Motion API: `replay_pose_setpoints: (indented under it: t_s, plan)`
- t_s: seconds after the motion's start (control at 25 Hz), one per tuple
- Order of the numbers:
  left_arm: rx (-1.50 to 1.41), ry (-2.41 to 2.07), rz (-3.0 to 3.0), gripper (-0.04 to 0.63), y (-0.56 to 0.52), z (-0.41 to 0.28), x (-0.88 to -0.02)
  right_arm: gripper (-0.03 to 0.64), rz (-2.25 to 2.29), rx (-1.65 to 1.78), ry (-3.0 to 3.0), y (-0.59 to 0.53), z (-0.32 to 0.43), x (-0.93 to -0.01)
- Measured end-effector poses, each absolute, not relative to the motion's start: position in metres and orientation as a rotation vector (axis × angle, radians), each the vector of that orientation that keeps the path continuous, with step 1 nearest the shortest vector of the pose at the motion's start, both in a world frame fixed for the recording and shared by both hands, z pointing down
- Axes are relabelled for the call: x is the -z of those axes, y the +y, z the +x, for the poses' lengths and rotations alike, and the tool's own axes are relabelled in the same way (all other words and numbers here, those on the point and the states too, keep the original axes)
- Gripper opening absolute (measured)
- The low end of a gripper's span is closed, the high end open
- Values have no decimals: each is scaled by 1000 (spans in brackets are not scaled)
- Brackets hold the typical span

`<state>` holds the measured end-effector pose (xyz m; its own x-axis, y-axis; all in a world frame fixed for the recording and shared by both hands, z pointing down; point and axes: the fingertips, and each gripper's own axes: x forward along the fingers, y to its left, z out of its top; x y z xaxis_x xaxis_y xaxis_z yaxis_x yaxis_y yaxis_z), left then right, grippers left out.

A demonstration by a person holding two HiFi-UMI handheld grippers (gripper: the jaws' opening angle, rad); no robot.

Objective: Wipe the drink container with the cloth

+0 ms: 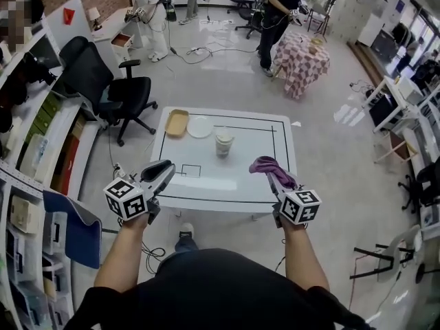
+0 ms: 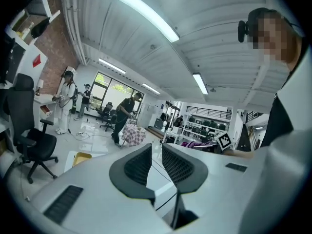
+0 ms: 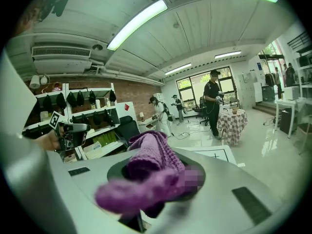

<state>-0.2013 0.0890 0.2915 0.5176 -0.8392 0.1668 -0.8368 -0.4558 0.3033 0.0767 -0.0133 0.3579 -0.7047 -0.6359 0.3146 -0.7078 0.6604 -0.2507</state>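
While the right claw [image 1: 280, 184] grips the cloth [image 1: 267, 165] and the left claw [image 1: 163, 170] sits narrowly apart and empty, the cup [image 1: 224, 143] stands at the middle of the worktop [image 1: 234, 188], well apart from both — pickup looks done, wiping not yet started.

Rough knitted purple cloth [image 1: 270, 168]; smooth glossy white table [image 1: 237, 184]; shiny pale floor [image 1: 330, 129].

The table [image 1: 227, 184] lies bare across its lower half and right side, open from the near edge. In its upper left, a yellow tray [image 1: 177, 123], white plate [image 1: 200, 126] and drink container [image 1: 224, 143] crowd together. An office chair [image 1: 110, 91] blocks the left.
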Motion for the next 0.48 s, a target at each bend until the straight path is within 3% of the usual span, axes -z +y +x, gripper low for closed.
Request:
replay_pose_setpoints:
  t_s: [0.48]
  plan:
    - [-30,-1203,2505,83,-28,-303,-292,77,1252,-543,-2616,-91,-28,-344]
